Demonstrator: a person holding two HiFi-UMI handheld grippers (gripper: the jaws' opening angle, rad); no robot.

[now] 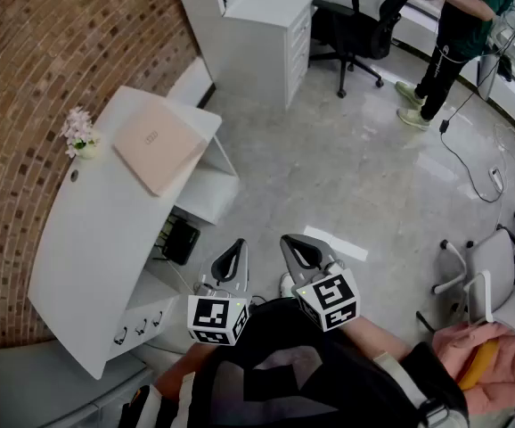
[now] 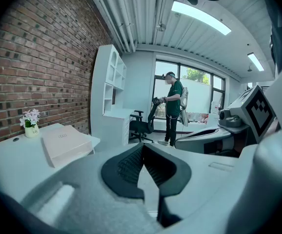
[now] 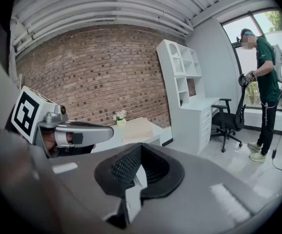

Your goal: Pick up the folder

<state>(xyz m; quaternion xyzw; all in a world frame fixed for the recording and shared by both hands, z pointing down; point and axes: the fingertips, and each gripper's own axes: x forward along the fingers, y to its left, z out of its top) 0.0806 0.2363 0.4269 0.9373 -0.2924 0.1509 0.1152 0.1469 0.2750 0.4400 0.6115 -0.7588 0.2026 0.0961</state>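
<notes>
both my grippers are shut tight with nothing in them. my left gripper (image 2: 141, 149) and right gripper (image 3: 138, 150) are side by side, tipped a bit down. the folder (image 1: 158, 150) lies flat on the white desk (image 1: 88, 239), far ahead and to the left of my left gripper, near the little flowers (image 1: 79, 132). i think it is thin, light and a bit stiff, with a smooth cover that may slip. one corner seems to poke past the desk edge, so i would pinch there.
</notes>
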